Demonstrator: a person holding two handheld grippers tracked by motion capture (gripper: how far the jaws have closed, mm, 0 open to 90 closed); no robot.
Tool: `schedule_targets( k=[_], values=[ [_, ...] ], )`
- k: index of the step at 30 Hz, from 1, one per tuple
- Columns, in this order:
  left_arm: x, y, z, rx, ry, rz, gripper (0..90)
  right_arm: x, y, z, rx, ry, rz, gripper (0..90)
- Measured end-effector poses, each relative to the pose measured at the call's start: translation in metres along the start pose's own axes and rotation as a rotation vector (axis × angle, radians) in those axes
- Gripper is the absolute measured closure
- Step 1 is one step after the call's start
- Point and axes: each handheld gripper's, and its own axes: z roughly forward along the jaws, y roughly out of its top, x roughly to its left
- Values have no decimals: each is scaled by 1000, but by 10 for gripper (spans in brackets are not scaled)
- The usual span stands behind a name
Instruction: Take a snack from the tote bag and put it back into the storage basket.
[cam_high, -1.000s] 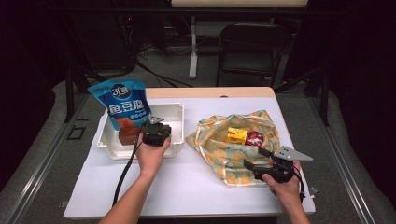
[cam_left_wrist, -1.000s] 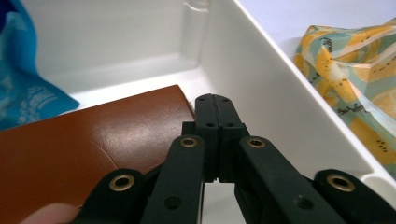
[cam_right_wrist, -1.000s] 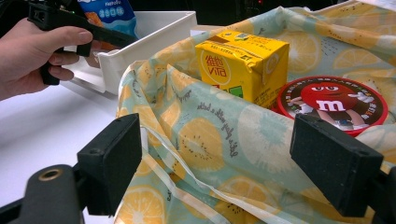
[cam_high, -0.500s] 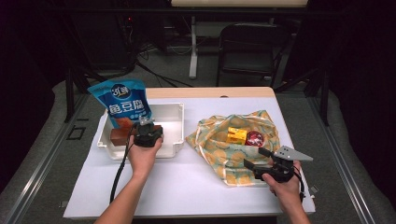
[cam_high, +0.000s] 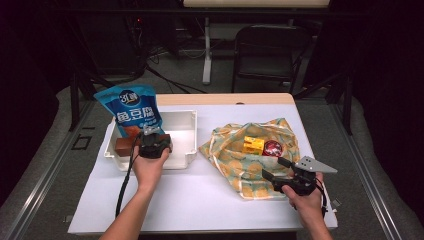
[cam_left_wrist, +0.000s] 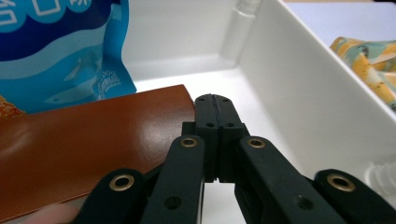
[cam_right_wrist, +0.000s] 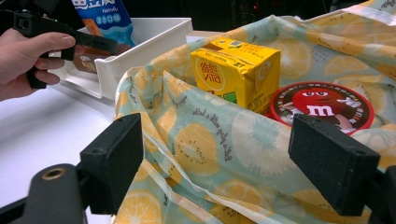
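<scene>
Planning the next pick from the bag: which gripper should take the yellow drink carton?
Right, I'd say. The right gripper stands open at the edge of the fruit-print bag, facing the yellow carton. The left gripper is shut, over the white bin beside the brown packet.

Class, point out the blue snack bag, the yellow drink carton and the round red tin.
blue snack bag (cam_high: 131, 109): high view, front panel.
yellow drink carton (cam_right_wrist: 236, 70): right gripper view, front face.
round red tin (cam_right_wrist: 323, 106): right gripper view, lid.
</scene>
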Motion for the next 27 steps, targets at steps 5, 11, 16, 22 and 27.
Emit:
schedule_targets(
  k=[5, 11, 16, 22, 27],
  values=[
    [-5, 2, -11, -50, -40, 2, 836, 0, 1, 0, -5, -8, 10, 188],
    [-9, 2, -34, -122, -77, -22, 640, 4, 2, 0, -12, -29, 16, 205],
    [-8, -6, -52, -157, -81, -19, 458, 5, 6, -1, -16, -58, 45, 220],
    [-9, -22, -66, -145, -96, 11, 292, 6, 11, 0, -25, -108, 74, 224],
    [-13, -31, -77, -140, -106, 43, 147, 11, 17, 5, -17, -153, 86, 217]
  ],
)
